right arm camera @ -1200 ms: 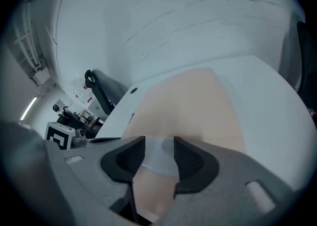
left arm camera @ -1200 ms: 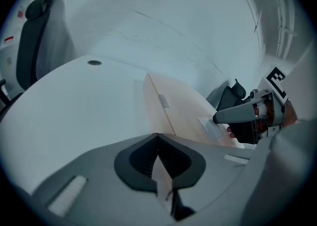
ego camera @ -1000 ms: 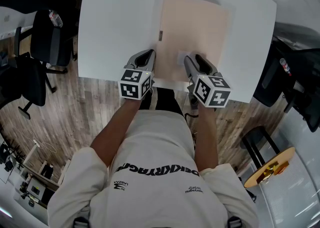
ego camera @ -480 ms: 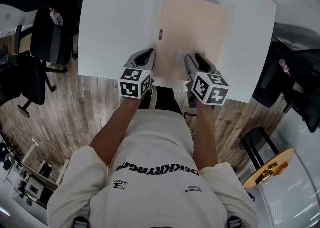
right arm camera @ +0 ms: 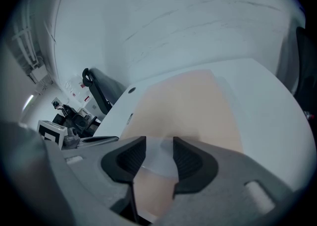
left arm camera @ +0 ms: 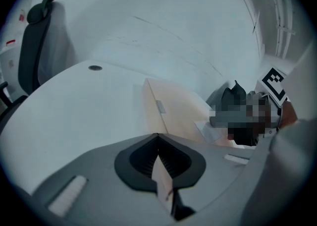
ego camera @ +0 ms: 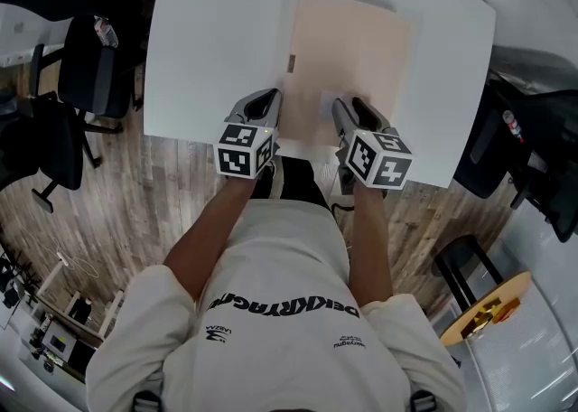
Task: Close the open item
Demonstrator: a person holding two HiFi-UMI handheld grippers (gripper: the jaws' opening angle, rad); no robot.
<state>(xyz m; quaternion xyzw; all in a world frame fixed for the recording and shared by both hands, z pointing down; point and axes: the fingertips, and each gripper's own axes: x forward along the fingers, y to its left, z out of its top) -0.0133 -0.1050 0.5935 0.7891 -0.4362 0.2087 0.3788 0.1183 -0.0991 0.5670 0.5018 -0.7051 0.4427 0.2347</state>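
Note:
A flat beige folder (ego camera: 352,44) in a translucent cover lies on the white table (ego camera: 212,49), with a small grey tab (ego camera: 291,63) on its left edge. My left gripper (ego camera: 265,98) is at the folder's near left corner. In the left gripper view (left arm camera: 158,141) it is shut on a thin beige sheet edge. My right gripper (ego camera: 352,105) stands open at the near edge. Its jaws have just been opening. A translucent flap (right arm camera: 161,158) lies flat between its pads (right arm camera: 130,158), over the folder (right arm camera: 188,103).
Black office chairs stand left (ego camera: 86,67) and right (ego camera: 515,144) of the table. A round wooden stool (ego camera: 488,306) is at the lower right. The table has a cable hole (left arm camera: 94,67) at its far left. The person's body is close to the near edge.

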